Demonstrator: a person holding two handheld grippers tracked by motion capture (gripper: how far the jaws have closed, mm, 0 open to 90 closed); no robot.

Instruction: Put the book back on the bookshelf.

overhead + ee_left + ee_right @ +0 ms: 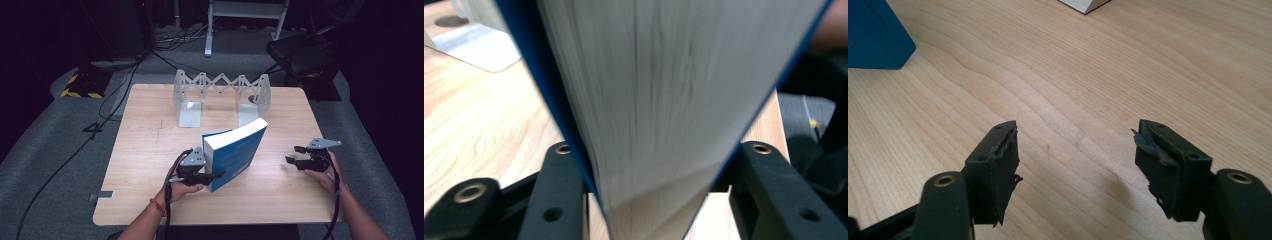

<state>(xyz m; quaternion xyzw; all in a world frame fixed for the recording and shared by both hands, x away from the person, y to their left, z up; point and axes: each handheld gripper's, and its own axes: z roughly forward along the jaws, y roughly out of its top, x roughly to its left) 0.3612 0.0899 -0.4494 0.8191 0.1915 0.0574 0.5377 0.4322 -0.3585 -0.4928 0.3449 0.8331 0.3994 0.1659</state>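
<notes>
A thick blue book (235, 152) stands tilted on the wooden table (145, 150), its white page edge turned up and to the left. My left gripper (212, 175) is shut on its lower near corner. In the left gripper view the two black jaws press the blue covers from both sides, with the pages of the book (664, 100) fanning upward between them. My right gripper (295, 154) rests low over the table to the right of the book, open with nothing between its jaws. In the right gripper view the gripper (1078, 150) points over bare wood, with a corner of the book (873, 35) at top left.
An expanding grey metal book rack (220, 85) with two flat base plates stands at the table's far side, behind the book. One base plate (474, 45) lies at top left of the left gripper view. A dark chair (300, 55) and cables are on the floor beyond.
</notes>
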